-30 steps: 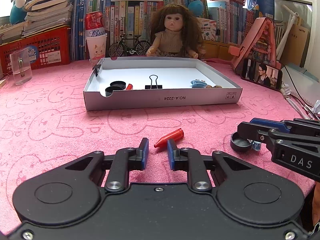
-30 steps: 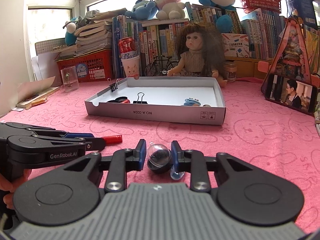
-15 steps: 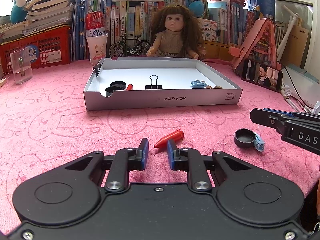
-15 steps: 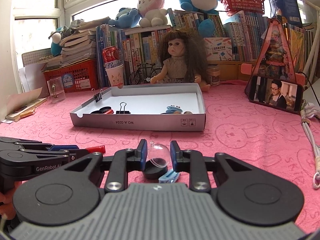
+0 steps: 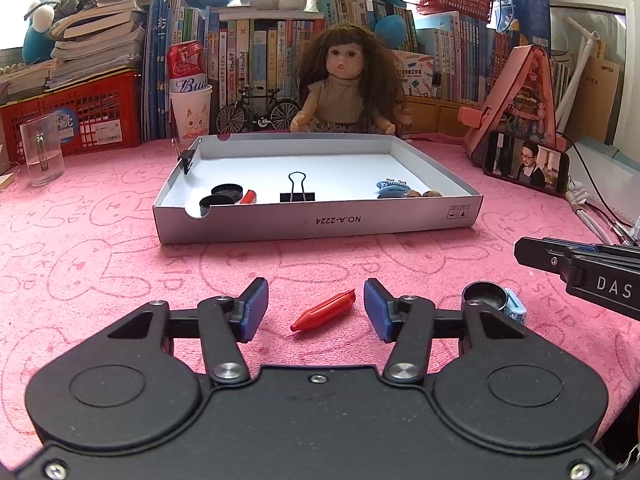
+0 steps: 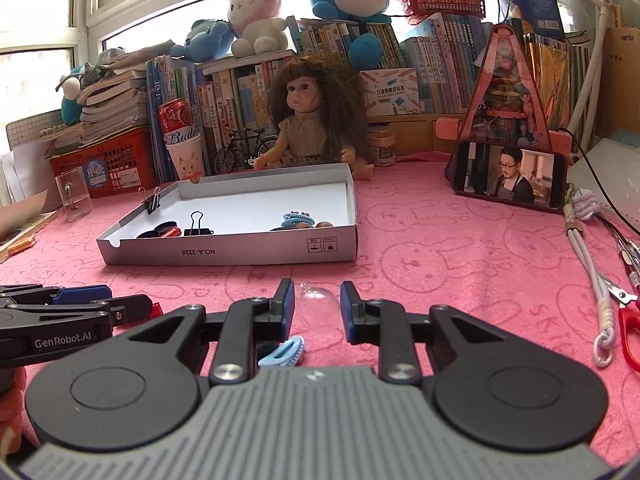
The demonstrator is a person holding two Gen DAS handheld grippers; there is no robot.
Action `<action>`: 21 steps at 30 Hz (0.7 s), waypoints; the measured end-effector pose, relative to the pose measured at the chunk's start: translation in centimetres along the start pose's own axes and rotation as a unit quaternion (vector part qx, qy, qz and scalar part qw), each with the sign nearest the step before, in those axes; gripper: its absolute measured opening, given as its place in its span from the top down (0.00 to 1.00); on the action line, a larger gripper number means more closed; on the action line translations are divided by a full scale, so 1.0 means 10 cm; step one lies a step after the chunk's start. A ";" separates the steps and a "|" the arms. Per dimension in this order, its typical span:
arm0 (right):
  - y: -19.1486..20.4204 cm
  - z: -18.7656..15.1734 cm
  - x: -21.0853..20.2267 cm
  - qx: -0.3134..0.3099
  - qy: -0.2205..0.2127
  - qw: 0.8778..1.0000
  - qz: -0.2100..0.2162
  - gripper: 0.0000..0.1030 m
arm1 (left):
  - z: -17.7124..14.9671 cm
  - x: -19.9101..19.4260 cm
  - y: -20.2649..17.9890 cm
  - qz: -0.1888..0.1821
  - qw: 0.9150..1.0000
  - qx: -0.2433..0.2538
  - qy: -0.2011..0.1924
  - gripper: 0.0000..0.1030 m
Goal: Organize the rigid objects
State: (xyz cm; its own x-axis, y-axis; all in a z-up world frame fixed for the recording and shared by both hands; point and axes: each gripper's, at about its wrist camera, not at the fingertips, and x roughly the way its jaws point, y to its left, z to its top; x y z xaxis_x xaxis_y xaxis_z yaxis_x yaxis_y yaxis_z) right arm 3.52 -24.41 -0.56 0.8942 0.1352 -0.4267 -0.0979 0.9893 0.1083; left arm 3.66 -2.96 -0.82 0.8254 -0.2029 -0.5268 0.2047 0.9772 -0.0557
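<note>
My left gripper [image 5: 316, 309] is open low over the pink cloth, its blue pads on either side of a red cone-shaped cap [image 5: 325, 310]. My right gripper [image 6: 316, 307] is shut on a clear plastic dome [image 6: 319, 309] and holds it above the cloth. A black round base [image 5: 484, 295] and a light blue hair clip [image 6: 283, 352] lie on the cloth below the right gripper. The white box lid [image 5: 320, 222] holds black caps, a red cap, a binder clip [image 5: 297, 190] and a blue clip.
A doll [image 5: 347, 84], a toy bicycle, a can on a cup and a red basket stand behind the box. A glass [image 5: 42, 152] is far left. A phone on a pink stand [image 6: 512, 176] is at right, with cords and red scissors [image 6: 628, 324].
My left gripper has opened wide around the red cap. My right gripper has lifted the clear dome off the black base and moved right and up.
</note>
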 end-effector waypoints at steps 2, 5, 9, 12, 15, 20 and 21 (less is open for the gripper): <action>0.00 0.00 0.00 -0.001 -0.001 1.000 0.000 0.72 | -0.01 0.05 -0.01 -0.011 1.000 -0.008 0.016 0.65; 0.02 -0.01 0.00 -0.005 -0.002 1.000 -0.001 0.72 | -0.02 0.03 -0.03 -0.007 1.000 0.003 0.016 0.89; 0.01 -0.01 0.01 -0.004 -0.001 1.000 -0.001 0.72 | -0.02 0.01 0.05 -0.013 1.000 -0.010 0.020 0.91; 0.01 -0.01 0.02 -0.002 -0.001 1.000 0.000 0.72 | -0.02 -0.02 0.09 -0.009 1.000 -0.010 0.017 0.91; 0.02 -0.01 0.03 -0.004 0.000 1.000 0.002 0.72 | -0.02 -0.06 0.11 -0.008 1.000 -0.006 0.015 0.91; 0.05 -0.01 0.05 -0.005 0.001 1.000 0.006 0.72 | -0.02 -0.09 0.13 -0.008 1.000 -0.004 0.011 0.91; 0.06 -0.01 0.05 -0.006 0.001 1.000 0.006 0.72 | -0.02 -0.10 0.13 -0.007 1.000 -0.004 0.010 0.91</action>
State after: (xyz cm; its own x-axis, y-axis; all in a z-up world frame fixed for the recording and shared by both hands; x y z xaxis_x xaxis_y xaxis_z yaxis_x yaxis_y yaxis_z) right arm 3.86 -23.75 -0.82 0.8921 0.1477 -0.4271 -0.1141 0.9881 0.1033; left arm 3.05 -1.49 -0.52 0.8116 -0.2162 -0.5428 0.2122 0.9746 -0.0708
